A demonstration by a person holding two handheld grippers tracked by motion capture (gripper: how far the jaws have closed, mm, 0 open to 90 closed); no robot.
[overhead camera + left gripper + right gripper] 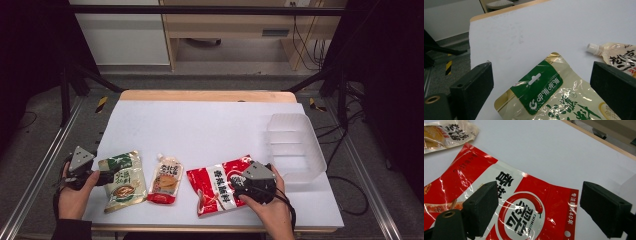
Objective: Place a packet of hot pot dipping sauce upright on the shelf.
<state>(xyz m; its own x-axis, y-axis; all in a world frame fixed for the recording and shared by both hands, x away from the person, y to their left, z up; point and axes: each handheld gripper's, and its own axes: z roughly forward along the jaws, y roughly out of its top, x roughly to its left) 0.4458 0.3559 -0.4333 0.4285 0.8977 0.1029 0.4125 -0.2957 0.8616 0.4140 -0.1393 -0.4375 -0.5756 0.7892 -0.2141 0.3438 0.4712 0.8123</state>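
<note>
- The right tool (239,186) is hovering over the near right part of the red packet (216,191), which is lying flat on the white desk (200,125). In the right gripper view its jaws are standing spread, one over the packet's printed face and one past its edge, pinching nothing.
- The left tool (102,176) is sitting at the desk's left edge, pointing at the green packet (122,181). In the left gripper view its jaws are also spread, with the packet's green header (537,87) lying between and ahead of them, apart from both pads as far as I can tell.
- A spouted pouch (165,180) is lying between the two packets, just beside the green one and near the red one; its white cap (592,47) is pointing away from the person.
- A clear bin (295,150) is standing at the right of the desk, close beyond the red packet, and nothing is showing inside it.
- Judging by this layout, the work is probably putting the packets into the bin, and it is only starting: all three are resting on the desk, and neither tool is gripping anything.
- What is left, as I read it: closing on the red packet's edge, lifting it into the bin, then doing the same for the pouch and the green packet.
- The packets are thin and glossy, so getting a jaw under an edge is likely the awkward part.
</note>
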